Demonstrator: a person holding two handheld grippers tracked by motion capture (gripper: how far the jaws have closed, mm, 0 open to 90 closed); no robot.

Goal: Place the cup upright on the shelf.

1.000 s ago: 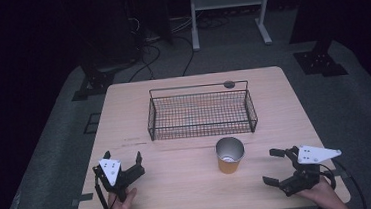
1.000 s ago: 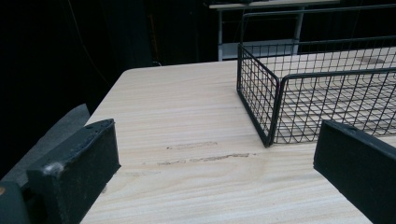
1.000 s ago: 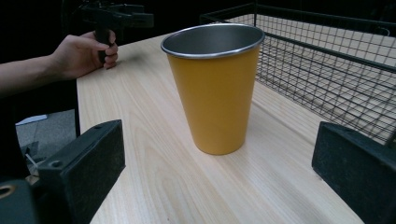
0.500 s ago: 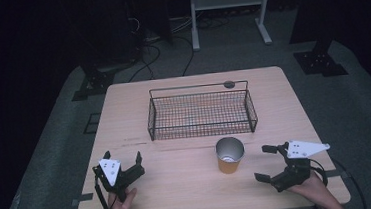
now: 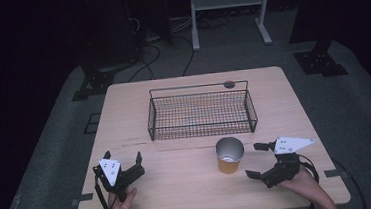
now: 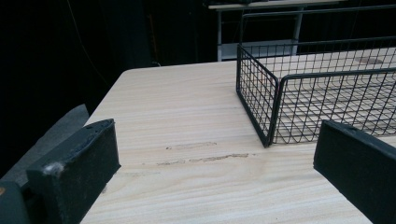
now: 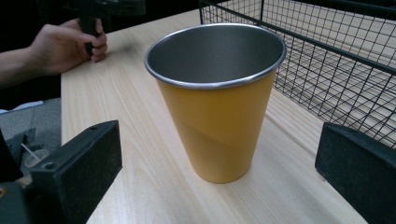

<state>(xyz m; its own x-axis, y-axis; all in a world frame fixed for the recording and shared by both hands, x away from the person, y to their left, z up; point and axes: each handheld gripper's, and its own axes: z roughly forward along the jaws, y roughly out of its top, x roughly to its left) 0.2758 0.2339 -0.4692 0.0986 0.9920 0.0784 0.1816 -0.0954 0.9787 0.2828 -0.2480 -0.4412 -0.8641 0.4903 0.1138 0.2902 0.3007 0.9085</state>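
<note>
The yellow cup (image 5: 229,155) is seen just in front of the right gripper (image 5: 258,160), a little apart from its tips and not touched by them. It stands upright on the table (image 5: 190,194), with its long axis vertical and its metal-lined mouth turned upward. The wire basket (image 5: 200,114) is found just behind it. The jaws of the right gripper are held wide open and nothing is gripped. Compared with one second ago, this gripper is brought closer to the cup. The left gripper (image 5: 123,159) is kept well apart, open and empty.
</note>
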